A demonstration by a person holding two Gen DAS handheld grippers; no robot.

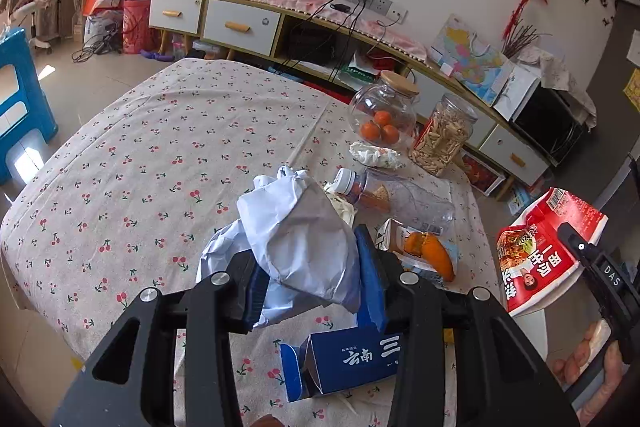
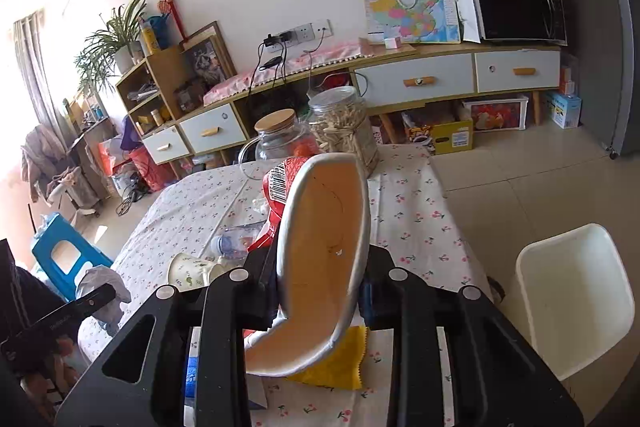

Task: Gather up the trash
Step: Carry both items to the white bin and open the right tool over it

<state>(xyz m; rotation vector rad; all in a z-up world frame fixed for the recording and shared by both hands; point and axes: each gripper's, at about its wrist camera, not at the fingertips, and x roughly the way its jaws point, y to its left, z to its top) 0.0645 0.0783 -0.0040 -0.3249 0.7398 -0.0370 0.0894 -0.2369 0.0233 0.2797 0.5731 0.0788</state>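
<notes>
Two grippers seen, both loaded. Crumpled white paper (image 1: 298,239) pinched by left gripper (image 1: 316,267), centre of left view, above cherry-print tablecloth (image 1: 140,155). Squashed noodle cup (image 2: 324,255) clamped by right gripper (image 2: 320,279), centre of right view. White bin (image 2: 576,303) seen lower right of right view. Plastic bottle (image 1: 396,197), blue carton (image 1: 344,359), orange peel (image 1: 430,253) left lying on cloth.
</notes>
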